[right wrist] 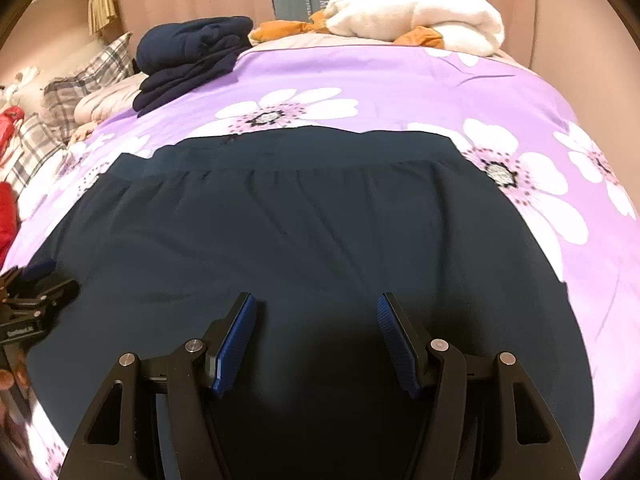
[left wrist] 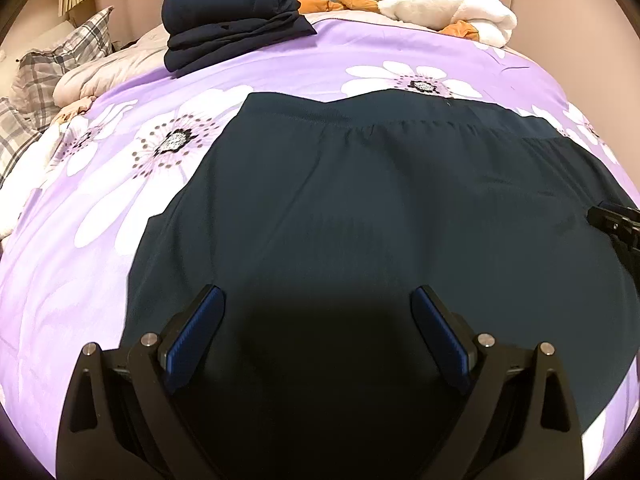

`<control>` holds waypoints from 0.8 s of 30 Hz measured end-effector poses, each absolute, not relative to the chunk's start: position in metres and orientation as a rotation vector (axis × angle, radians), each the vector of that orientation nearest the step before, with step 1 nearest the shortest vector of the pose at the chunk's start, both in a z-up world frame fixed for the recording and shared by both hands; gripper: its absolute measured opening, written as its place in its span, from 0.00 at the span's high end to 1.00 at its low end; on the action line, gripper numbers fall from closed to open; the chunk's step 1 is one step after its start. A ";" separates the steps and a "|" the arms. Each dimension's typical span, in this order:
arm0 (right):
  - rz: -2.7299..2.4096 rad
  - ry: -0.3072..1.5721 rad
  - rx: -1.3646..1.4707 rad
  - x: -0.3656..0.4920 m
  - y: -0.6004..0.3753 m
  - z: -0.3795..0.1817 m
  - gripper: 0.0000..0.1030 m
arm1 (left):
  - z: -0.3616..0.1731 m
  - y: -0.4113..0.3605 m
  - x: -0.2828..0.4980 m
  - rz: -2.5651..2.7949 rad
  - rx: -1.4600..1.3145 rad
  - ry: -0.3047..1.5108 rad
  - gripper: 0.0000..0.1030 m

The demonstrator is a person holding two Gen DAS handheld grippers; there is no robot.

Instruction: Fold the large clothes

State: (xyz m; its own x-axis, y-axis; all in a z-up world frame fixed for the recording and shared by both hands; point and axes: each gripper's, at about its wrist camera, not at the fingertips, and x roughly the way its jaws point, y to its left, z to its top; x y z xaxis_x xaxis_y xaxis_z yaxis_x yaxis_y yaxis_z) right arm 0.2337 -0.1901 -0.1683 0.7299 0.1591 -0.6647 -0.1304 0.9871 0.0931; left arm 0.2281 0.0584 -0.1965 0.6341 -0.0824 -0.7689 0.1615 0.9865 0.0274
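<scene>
A dark garment lies spread flat on the bed's purple flowered cover, its waistband toward twelve o'clock. Both the left gripper and the right gripper hover over its near part, fingers apart and holding nothing. A folded navy pile sits at eleven o'clock, a white plush toy at one.

Dark garment — matt, smooth cloth; floral bedsheet — soft-sheened cotton-like fabric.
</scene>
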 end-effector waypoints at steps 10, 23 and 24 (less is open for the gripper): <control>0.092 0.715 0.075 0.208 -0.228 -0.173 0.40 | -0.193 0.077 0.207 -0.121 0.055 0.882 0.04; 0.084 0.689 0.144 0.182 -0.253 -0.178 0.40 | -0.192 0.102 0.193 -0.101 -0.037 0.895 0.01; 0.083 0.689 0.145 0.182 -0.252 -0.178 0.40 | -0.191 0.103 0.191 -0.098 -0.037 0.894 0.01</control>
